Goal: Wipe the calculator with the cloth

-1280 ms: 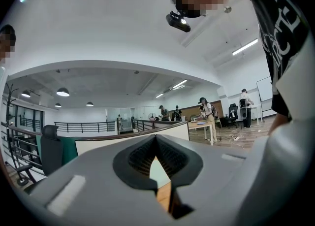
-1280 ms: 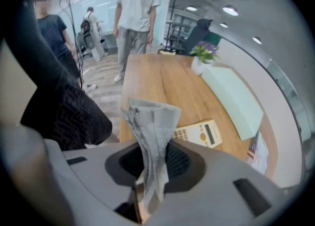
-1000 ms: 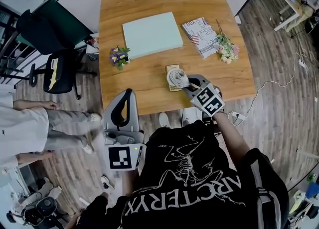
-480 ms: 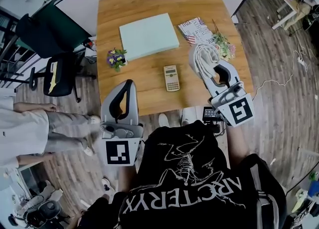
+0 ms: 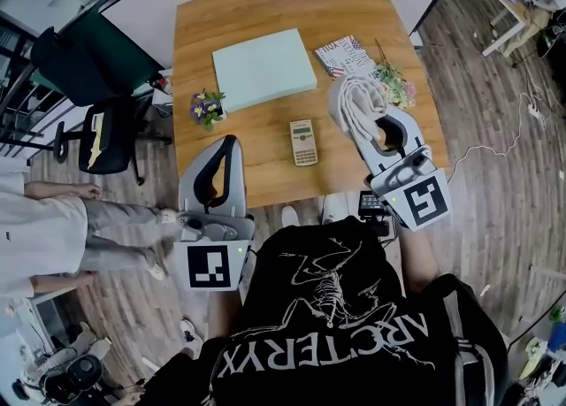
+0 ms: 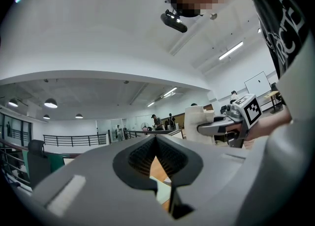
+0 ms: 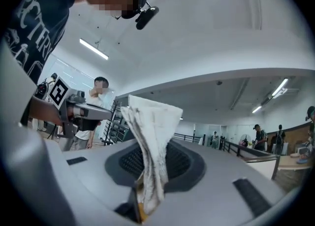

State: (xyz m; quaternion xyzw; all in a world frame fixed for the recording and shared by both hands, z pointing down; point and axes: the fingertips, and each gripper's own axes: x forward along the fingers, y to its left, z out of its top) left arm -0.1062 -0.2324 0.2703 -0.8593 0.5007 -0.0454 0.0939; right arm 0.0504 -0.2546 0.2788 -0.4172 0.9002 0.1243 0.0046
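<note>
A small beige calculator (image 5: 303,141) lies flat near the front edge of the wooden table (image 5: 265,6), with nothing touching it. My right gripper (image 5: 348,102) is raised to the calculator's right and is shut on a bunched white cloth (image 5: 352,99). The cloth (image 7: 151,131) stands up out of the shut jaws of the right gripper (image 7: 145,171) in its own view. My left gripper (image 5: 227,144) hangs over the table's front edge, left of the calculator, shut and holding nothing. In the left gripper view its tips (image 6: 156,139) meet, and the other gripper with the cloth (image 6: 199,124) shows beyond.
A pale green pad (image 5: 263,61) lies at the table's middle back. A small pot of purple flowers (image 5: 208,105) stands at the left. A flag-print booklet (image 5: 347,53) and a flower sprig (image 5: 398,88) lie at the right. A black chair (image 5: 102,134) stands to the left.
The right gripper lifted the cloth off the calculator and swung up and to the right, leaving the calculator uncovered. The left gripper has hardly moved.
</note>
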